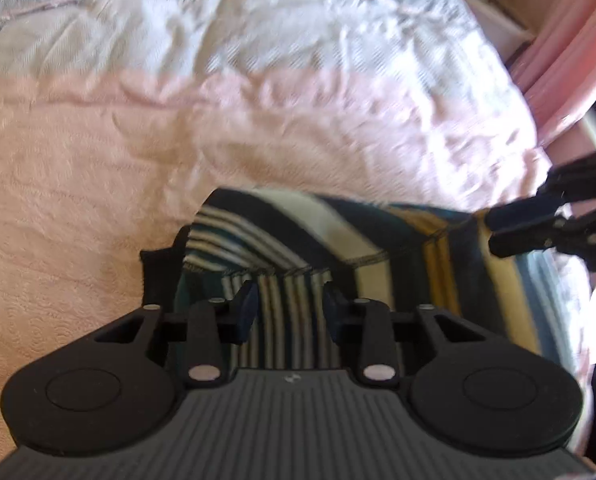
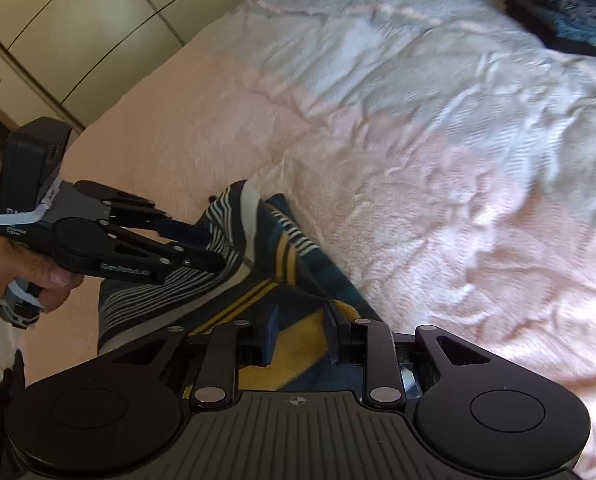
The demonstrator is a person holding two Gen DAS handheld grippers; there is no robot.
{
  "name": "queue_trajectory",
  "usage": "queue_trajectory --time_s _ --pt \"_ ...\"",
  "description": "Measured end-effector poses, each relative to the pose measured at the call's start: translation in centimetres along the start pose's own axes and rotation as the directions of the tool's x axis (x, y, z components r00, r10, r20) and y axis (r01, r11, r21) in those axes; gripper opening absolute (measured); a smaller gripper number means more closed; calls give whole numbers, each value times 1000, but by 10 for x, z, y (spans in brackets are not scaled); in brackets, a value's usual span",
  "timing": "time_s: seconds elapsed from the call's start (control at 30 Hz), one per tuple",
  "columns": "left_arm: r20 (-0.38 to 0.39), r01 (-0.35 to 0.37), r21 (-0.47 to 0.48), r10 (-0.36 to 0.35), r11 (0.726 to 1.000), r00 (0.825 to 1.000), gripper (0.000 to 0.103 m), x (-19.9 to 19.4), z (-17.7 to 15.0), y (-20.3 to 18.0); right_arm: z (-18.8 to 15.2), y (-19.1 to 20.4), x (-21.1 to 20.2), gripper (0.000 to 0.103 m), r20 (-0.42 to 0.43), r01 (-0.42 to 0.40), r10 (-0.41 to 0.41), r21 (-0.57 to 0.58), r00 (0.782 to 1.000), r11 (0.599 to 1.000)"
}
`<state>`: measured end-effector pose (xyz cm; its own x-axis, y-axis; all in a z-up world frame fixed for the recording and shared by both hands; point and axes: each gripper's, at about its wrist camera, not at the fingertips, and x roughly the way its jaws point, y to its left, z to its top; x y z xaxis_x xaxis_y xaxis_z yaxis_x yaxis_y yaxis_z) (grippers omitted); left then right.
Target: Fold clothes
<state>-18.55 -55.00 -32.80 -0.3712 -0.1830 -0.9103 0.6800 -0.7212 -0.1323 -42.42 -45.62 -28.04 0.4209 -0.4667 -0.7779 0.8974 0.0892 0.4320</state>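
Now, from the left wrist view, the striped garment [image 1: 298, 248] hangs and bunches at six o'clock of the picture, draped over the pink and pale-blue bedspread [image 1: 257, 92], and the left gripper [image 1: 289, 308] has cloth running between its fingers; the gap looks narrow, yet whether the pads truly pinch the fabric I cannot tell from here. Over at three o'clock the right gripper [image 1: 494, 232] bites the garment's edge by the yellow band, jaws pressed together on cloth. In this view the cloth stretches from six o'clock out toward three, so its long axis runs between the two tools. It looks light, soft and floppy, a knit that will sag wherever unsupported, so I judge edges and corners to be the sensible hold, pulled taut between both tools. Switching to the right wrist view, the garment [image 2: 233, 280] sits at seven o'clock, the left gripper [image 2: 213, 248] at nine clamped on the narrow-striped part, held by a hand [image 2: 13, 264]. The right gripper [image 2: 302, 332] straddles yellow fabric, its grip unclear here. A dark folded pile [image 2: 570, 4] waits at one o'clock.
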Motion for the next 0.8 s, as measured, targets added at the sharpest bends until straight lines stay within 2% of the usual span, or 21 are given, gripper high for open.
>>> queue_trajectory --time_s 0.07,0.13,0.2,0.37,0.43,0.53,0.6,0.67,0.7,0.8 --pt "-26 -17 25 18 1000 999 31 14 -2 -5 -11 -6 -7 28 -14 12 -11 32 1000 999" --pt "-13 -42 36 43 998 999 44 28 -6 -6 -27 -21 5 28 -43 36 -33 68 999 997" --pt "-1 -55 29 55 998 999 47 36 -7 -4 -37 -36 11 28 -41 36 -31 107 999 994" --pt "-10 -70 9 70 997 997 47 25 -7 -1 -37 -38 13 28 -62 46 -43 53 997 998" --pt "-9 -112 -6 112 994 994 34 8 -7 3 -36 -35 10 28 -107 87 -82 44 991 995" --pt "19 -148 -17 148 989 989 32 -26 -13 7 -33 -21 -5 29 -145 160 -153 40 978 986" --pt "47 -149 -15 150 989 988 32 -50 -26 7 -34 -9 -22 36 -113 130 -123 55 986 990" --pt "55 -155 8 154 988 987 32 -65 -46 1 -40 6 -33 44 -90 58 -52 74 995 996" --pt "51 -151 16 150 988 987 33 -67 -57 -1 -45 16 -33 49 -91 26 -19 71 996 997" --pt "23 -154 21 154 988 988 34 -59 -88 -6 -67 43 -24 52 -110 -69 74 47 991 997"
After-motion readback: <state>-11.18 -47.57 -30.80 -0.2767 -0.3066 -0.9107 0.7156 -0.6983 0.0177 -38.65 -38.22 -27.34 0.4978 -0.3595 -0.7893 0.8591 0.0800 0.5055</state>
